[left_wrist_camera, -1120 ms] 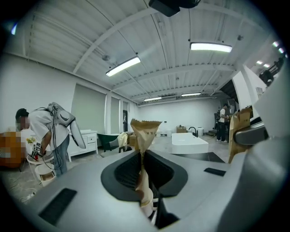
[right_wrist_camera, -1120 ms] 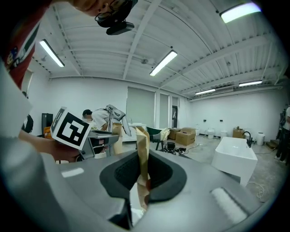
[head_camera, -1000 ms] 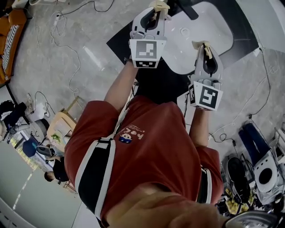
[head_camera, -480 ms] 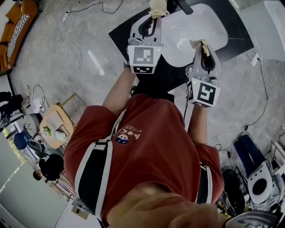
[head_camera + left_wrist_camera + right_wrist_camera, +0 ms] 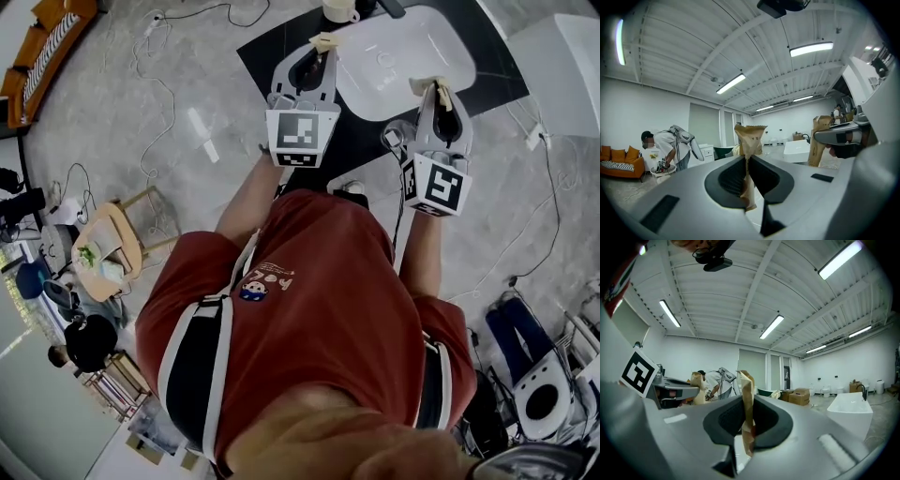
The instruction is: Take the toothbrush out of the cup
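White basin (image 5: 403, 61) on black counter (image 5: 267, 66), just beyond left gripper (image 5: 323, 42) and right gripper (image 5: 433, 87), both clenched, empty. Cup (image 5: 339, 9) at far edge; toothbrush too small to tell. Cabled floor (image 5: 141, 112) open left.

The left gripper (image 5: 324, 44) and right gripper (image 5: 434, 87) are smooth matt grey plastic, their tips wrapped in crinkled tan tape (image 5: 750, 136). The basin (image 5: 403, 56) is glossy white — the shirt (image 5: 319, 309) soft red cloth.

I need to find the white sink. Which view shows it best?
The head view: it looks down into the white sink. The right gripper view shows only its side; the left gripper view shows it small, far off.
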Tool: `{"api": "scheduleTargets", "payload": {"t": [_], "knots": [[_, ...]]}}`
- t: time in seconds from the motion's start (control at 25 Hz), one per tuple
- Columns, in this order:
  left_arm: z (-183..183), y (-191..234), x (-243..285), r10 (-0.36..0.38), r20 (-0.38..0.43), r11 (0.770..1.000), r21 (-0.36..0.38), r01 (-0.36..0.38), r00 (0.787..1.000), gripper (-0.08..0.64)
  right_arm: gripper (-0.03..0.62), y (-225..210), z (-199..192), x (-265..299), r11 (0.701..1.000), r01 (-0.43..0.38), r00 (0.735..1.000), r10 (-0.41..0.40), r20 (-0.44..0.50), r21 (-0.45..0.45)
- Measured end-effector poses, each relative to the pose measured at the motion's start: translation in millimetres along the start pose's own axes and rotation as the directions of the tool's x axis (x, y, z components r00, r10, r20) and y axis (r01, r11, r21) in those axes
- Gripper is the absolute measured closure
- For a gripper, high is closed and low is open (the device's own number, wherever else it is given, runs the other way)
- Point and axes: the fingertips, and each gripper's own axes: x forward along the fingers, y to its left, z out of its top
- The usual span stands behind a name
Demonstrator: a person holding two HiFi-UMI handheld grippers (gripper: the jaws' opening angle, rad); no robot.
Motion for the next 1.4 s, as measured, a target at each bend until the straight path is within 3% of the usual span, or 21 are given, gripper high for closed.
{"api": "scheduleTargets", "payload": {"t": [0.24,0.92,1.4], "knots": [[-8.8,-5.4,-22.3,0.022,-0.011,1.000,0.005,-0.022,1.000,0.529,0.558,-9.7,-7.4,-1.9,0.999,0.023,1.000,-0.023,0.021,0.032],[13.2,26.3,-52.9,0.136,0.087,0.991,-0.027,-0.134,0.987,0.529,0.558,1.2,0.1,-6.0,1.000,-0.016,0.997,0.015,0.074,0.008],[14.9,35.4,-56.5,0.150,0.090,0.988,-0.035,-0.147,0.985,0.529,0.559,6.2,2.7,-1.3,0.999,-0.035,0.997,0.034,0.074,0.005]]}}
